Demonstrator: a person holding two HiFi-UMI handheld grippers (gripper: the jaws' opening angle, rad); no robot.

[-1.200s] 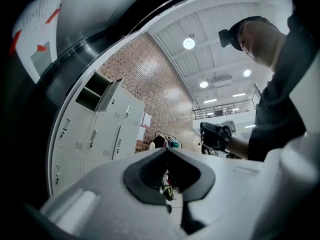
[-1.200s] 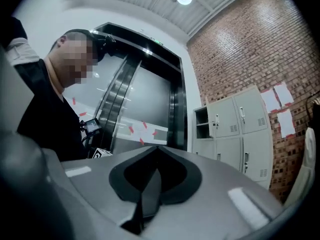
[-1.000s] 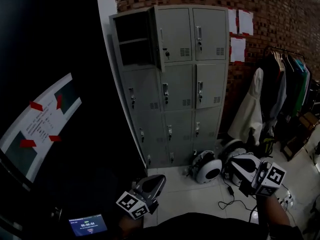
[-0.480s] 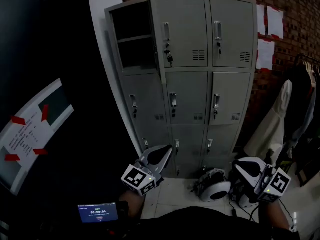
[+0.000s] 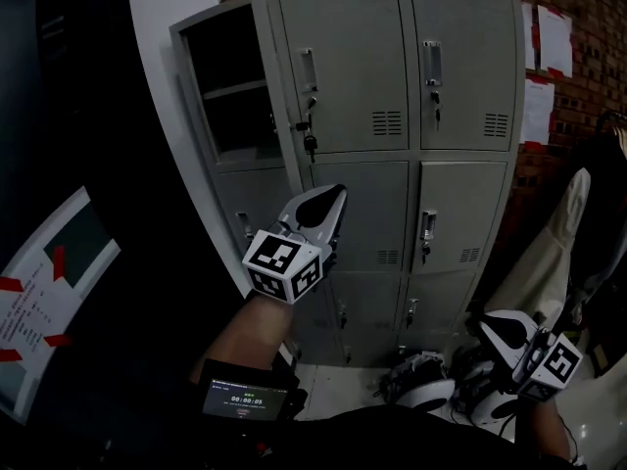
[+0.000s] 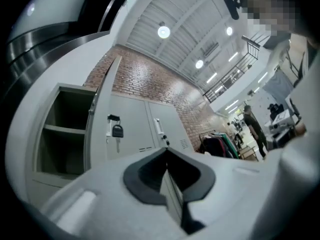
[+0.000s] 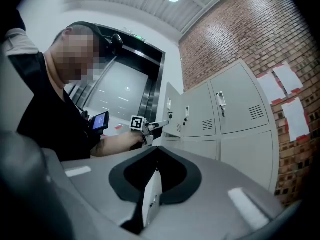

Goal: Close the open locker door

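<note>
Locker-room corner: grey steel lockers, bare brick wall, hung coats.

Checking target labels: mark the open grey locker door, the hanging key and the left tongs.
Open grey metal locker door [image 5: 274, 76], head view, its near edge.
Dark hanging key [image 5: 310, 145], head view, key body.
Left tongs [image 5: 336, 199], head view, between shut tips.

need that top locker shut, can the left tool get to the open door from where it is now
Probably yes. The left tool, jaws shut and empty, is held up in front of the lockers, just below the lower corner of the open door, with nothing visible between them.
</note>
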